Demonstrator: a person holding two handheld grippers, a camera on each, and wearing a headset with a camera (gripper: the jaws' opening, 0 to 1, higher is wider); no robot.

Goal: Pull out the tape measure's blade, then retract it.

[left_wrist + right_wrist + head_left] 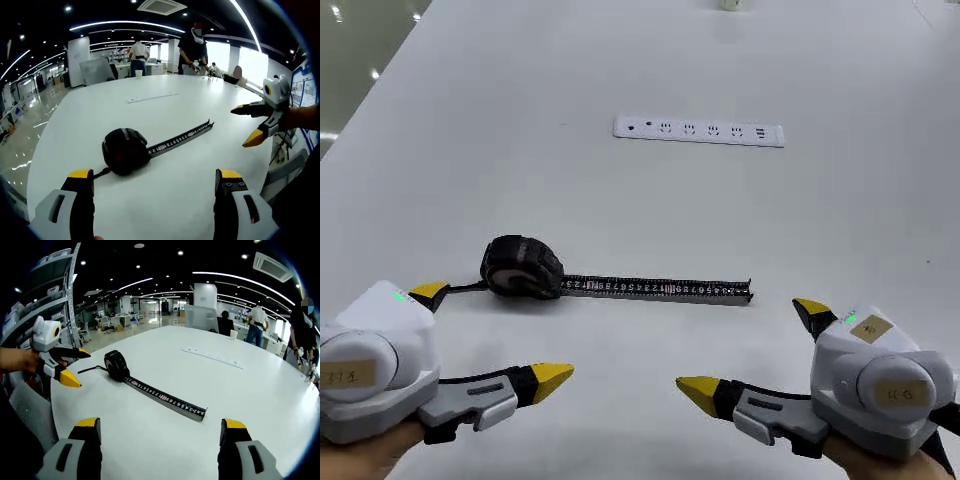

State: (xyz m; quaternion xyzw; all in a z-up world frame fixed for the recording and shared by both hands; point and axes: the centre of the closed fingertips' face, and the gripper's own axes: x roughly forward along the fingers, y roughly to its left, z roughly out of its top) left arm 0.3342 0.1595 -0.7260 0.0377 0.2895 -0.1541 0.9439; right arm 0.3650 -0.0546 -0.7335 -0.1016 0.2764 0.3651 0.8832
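Left gripper (492, 333): held above the near edge of the white tabletop (620, 200), toward its left side. Jaws stand wide apart with nothing between them; the yellow tips are clear of the surface and of the tape measure. A hand (360, 458) shows beneath the gripper body.

Tape measure (522, 267): black case resting on the tabletop, nearer the near edge than the far one, left of centre, just beyond the left gripper's far jaw and apart from it. A thin dark strap (465, 288) runs from the case's left side toward that jaw; contact between them cannot be determined.

Blade (660, 290): pulled out of the case and lying flat on the tabletop, running rightward roughly parallel to the near edge. Printed graduations are visible but not legible. The end hook (749, 291) sits free on the surface, short of the right gripper.

Power strip (698, 130): white, flat on the tabletop, well beyond the blade toward the far edge and lying roughly parallel to it.

Right gripper (752, 347): held above the near edge, right side. Jaws spread wide, empty, near the blade's hook end but not touching it.
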